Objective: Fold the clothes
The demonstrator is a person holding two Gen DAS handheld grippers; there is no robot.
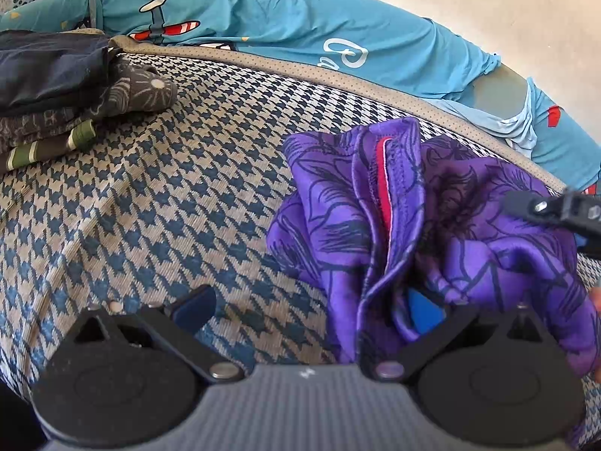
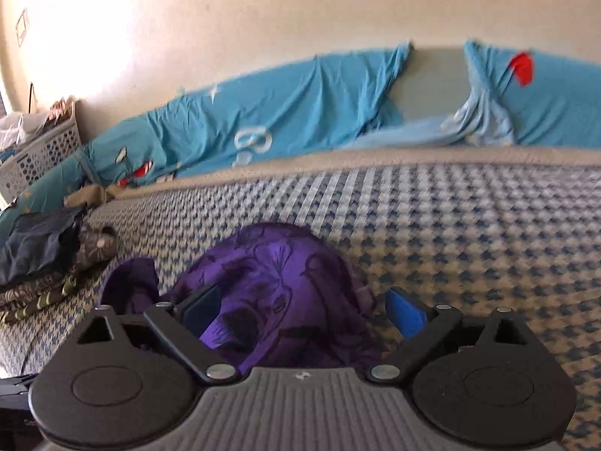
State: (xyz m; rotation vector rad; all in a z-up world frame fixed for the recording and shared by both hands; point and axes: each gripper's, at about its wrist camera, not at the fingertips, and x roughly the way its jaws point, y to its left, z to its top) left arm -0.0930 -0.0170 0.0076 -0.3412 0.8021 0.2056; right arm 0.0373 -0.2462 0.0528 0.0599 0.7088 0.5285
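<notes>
— How were the two grippers posed?

— Both were angled down toward the bed (image 1: 169, 195). The left gripper (image 1: 311, 312) was seen with its fingers (image 1: 195, 306) set wide apart; the other finger was partly covered by folds of the purple garment (image 1: 432, 233), and no grip on the cloth could be made out. The right gripper (image 2: 300, 310) was likewise seen with its fingers (image 2: 407, 314) spread wide, nothing being pinched between them, though the garment (image 2: 278, 282) was bunched just below and between them.

— Was the right gripper visible from the left side?

— A dark part of it (image 1: 556, 210) was caught at the right edge of the left wrist view, over the garment.

— And where was the garment found?

— It was crumpled in a heap on the checked bed cover, a red strip (image 1: 384, 184) being shown in its folds. A pile of folded clothes (image 1: 56, 101) was stacked well apart from it, at the far left of the bed.

— Any containers?

— A white perforated basket (image 2: 41, 154) was seen by the wall, beyond the blue sheet (image 1: 263, 18). Something pale and crumpled was held in it; what exactly could not be told.
</notes>
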